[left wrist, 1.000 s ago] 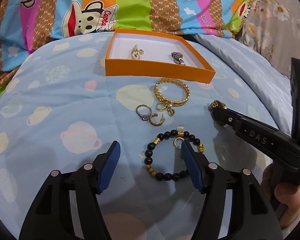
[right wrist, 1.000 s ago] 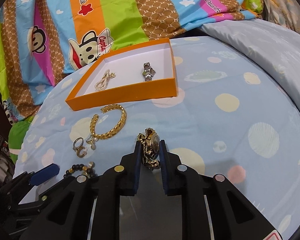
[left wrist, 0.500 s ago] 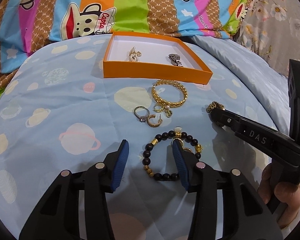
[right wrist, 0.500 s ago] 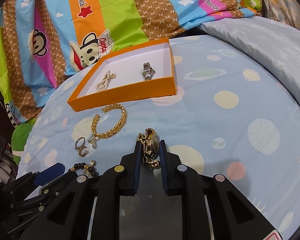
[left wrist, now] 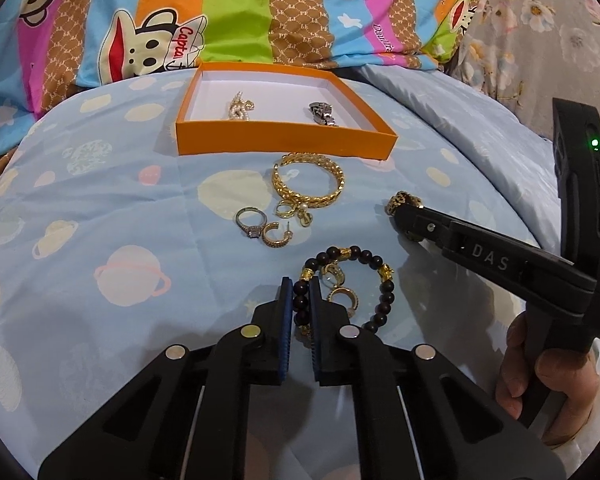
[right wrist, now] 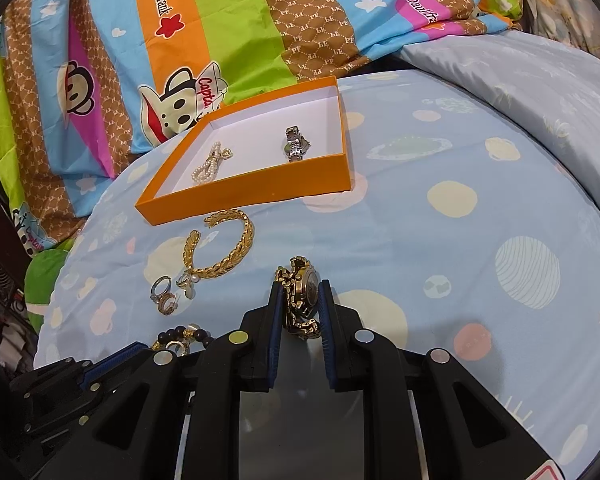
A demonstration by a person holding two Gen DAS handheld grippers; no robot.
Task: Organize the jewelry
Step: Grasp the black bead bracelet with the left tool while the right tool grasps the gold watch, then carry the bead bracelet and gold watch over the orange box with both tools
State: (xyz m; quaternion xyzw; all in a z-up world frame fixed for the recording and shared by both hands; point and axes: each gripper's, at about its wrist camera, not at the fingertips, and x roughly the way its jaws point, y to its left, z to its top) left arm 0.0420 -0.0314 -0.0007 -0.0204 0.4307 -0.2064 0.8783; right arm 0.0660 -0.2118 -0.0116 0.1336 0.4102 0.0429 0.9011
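Left gripper (left wrist: 298,296) angled downward, jaws just closed, pads pinching the bead bracelet (left wrist: 380,280). Right gripper (right wrist: 300,300) angled downward, clamped on gold watch (right wrist: 300,284)

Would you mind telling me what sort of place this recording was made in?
Most likely a bedroom, with the work done on a bed: a planet-print sheet under the jewelry, a striped cartoon quilt bunched behind the orange box.

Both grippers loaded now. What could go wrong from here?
1. The left gripper has just closed on one side of the black bead bracelet; loose gold earrings lie inside its loop and might snag when it lifts.
2. The right gripper pinches the gold watch with its band dangling, so it could slip.
3. The orange box is shallow; a drop could bounce out.
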